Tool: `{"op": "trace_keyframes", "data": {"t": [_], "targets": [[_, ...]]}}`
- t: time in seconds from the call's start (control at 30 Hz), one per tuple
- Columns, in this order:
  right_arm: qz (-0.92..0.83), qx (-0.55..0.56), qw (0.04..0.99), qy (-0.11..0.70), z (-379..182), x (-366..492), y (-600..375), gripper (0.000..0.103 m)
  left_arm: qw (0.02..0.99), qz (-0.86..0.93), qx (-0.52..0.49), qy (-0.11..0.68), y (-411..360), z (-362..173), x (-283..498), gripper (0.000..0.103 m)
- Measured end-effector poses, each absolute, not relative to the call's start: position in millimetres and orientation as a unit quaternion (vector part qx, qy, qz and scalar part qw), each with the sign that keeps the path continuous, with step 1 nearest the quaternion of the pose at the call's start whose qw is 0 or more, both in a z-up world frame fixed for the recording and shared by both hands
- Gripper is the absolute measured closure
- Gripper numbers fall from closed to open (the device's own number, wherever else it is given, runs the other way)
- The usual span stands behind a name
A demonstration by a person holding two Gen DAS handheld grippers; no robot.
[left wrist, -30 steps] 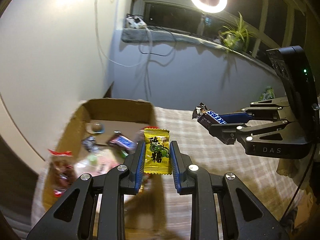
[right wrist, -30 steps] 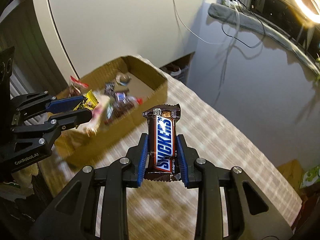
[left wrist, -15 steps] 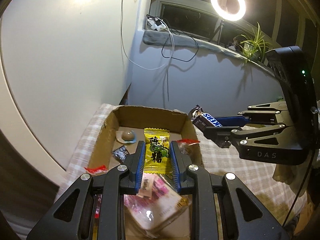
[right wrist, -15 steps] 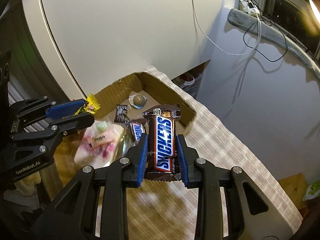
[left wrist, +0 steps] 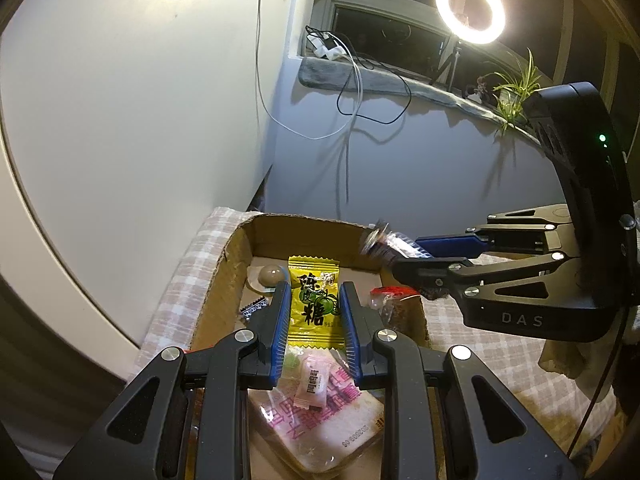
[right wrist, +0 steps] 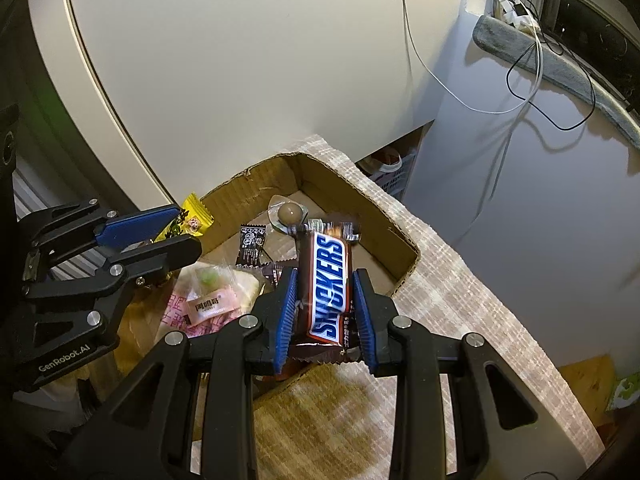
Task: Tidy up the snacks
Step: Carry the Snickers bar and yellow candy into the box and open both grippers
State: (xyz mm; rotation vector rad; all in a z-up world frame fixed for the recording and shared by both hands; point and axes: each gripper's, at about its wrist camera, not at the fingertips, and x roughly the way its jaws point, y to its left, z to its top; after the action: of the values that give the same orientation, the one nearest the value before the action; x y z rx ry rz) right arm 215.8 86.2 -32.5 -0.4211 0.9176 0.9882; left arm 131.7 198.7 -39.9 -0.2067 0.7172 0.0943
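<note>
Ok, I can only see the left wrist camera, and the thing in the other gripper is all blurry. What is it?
Observer: A Snickers bar. The right gripper is shut on it, label facing up.
Kid: Is it over the box?
Observer: It looks so. Its top end is above the cardboard box, near the round brown candy.
Kid: What's half hidden behind my left finger?
Observer: A black wrapper, lying in the box between that candy and the pink packet.
</note>
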Motion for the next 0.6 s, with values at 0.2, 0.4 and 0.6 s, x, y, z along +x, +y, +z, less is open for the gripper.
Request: {"op": "trace_keyframes", "data": {"t": [0.2,0.4,0.6], "targets": [[0.454,-0.196,0.762,0.419,-30,215,88,0.074,0.93,0.05,-0.101,0.35,198,-40,133,0.08],[0.445,-0.201,0.77,0.41,-28,215,85,0.048,0.93,0.055,-0.097,0.349,199,-40,131,0.069],[0.438,-0.203,0.779,0.4,-22,212,80,0.032,0.932,0.058,-0.093,0.345,199,-36,126,0.05]]}}
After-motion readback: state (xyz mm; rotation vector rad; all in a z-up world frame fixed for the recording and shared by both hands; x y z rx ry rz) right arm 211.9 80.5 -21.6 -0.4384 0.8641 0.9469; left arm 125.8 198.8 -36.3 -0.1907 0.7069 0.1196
